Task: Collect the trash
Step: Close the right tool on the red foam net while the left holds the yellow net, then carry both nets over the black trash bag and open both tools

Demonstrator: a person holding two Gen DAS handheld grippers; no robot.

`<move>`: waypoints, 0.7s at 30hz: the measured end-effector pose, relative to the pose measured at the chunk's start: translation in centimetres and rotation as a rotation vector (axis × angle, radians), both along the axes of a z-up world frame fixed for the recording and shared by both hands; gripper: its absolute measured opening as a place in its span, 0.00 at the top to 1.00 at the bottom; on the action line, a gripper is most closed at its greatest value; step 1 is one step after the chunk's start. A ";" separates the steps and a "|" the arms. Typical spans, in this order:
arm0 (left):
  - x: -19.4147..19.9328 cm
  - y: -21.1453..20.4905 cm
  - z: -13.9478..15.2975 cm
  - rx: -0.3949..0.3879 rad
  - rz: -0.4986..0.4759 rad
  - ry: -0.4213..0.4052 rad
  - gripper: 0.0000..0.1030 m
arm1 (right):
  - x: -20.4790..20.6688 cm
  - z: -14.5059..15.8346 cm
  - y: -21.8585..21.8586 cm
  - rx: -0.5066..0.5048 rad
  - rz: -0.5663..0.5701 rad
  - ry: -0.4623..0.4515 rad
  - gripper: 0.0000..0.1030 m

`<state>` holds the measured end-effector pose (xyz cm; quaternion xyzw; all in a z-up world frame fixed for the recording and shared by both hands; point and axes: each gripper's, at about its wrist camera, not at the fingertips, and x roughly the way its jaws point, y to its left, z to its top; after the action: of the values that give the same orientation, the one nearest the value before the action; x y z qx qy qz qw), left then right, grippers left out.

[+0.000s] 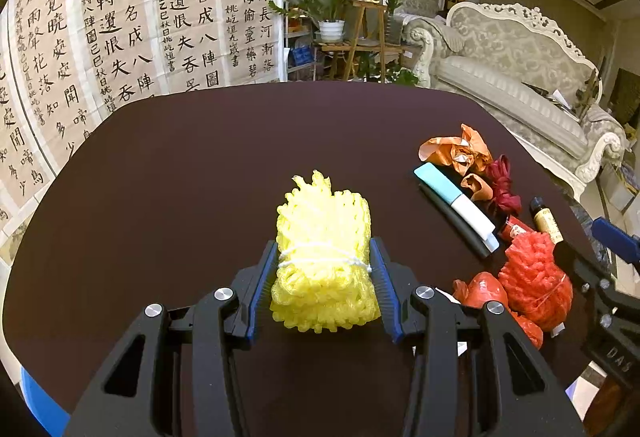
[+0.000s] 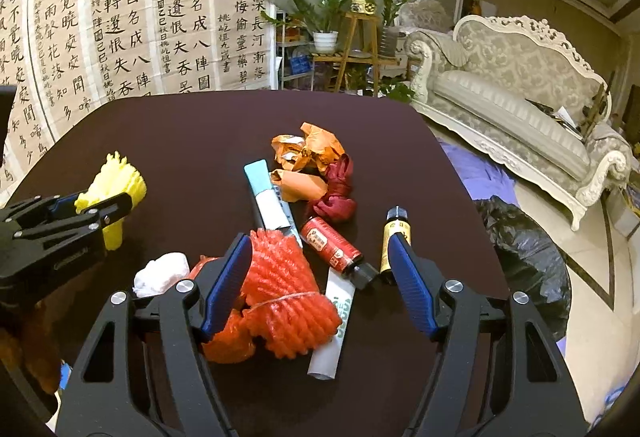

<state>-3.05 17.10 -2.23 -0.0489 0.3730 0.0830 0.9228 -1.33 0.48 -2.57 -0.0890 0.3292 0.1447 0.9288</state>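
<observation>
My left gripper (image 1: pixel 324 257) is shut on a yellow foam net bundle (image 1: pixel 324 237) tied with white string, at the dark table's middle; it also shows in the right wrist view (image 2: pixel 116 181). My right gripper (image 2: pixel 320 257) is open, its fingers either side of a red foam net bundle (image 2: pixel 288 297) and a red bottle (image 2: pixel 334 245). That red net also shows in the left wrist view (image 1: pixel 534 277). Other trash lies around: crumpled orange paper (image 2: pixel 308 153), a dark red wad (image 2: pixel 336 193), a blue-white tube (image 2: pixel 268 197), a brown bottle (image 2: pixel 394 237), a white wad (image 2: pixel 162 273).
The dark brown table (image 1: pixel 180 177) ends near a black trash bag (image 2: pixel 524 253) on the floor at the right. A white sofa (image 2: pixel 520 97) stands behind, plants (image 2: pixel 352 5) at the back, calligraphy sheets (image 2: pixel 120 9) on the left wall.
</observation>
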 end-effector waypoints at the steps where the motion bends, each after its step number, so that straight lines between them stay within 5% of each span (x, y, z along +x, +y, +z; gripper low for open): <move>1: 0.0 -0.1 0.0 -0.001 -0.002 0.001 0.56 | 0.2 -0.4 0.1 -0.006 0.002 0.013 0.33; 6: 0.0 -0.3 -0.2 -0.003 -0.012 0.002 0.56 | 0.5 -1.2 0.2 -0.006 0.022 0.049 0.33; 13: -0.1 -0.8 -0.1 -0.009 -0.019 -0.001 0.56 | 0.7 -2.0 0.4 0.054 0.087 0.120 0.55; 21: -0.2 -1.7 0.3 -0.012 -0.033 -0.015 0.56 | 0.4 -1.4 0.0 0.082 0.073 0.090 0.73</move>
<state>-3.20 15.37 -1.94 -0.0490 0.3676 0.0650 0.9264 -0.93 0.53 -4.00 -0.0561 0.3610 0.1955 0.9101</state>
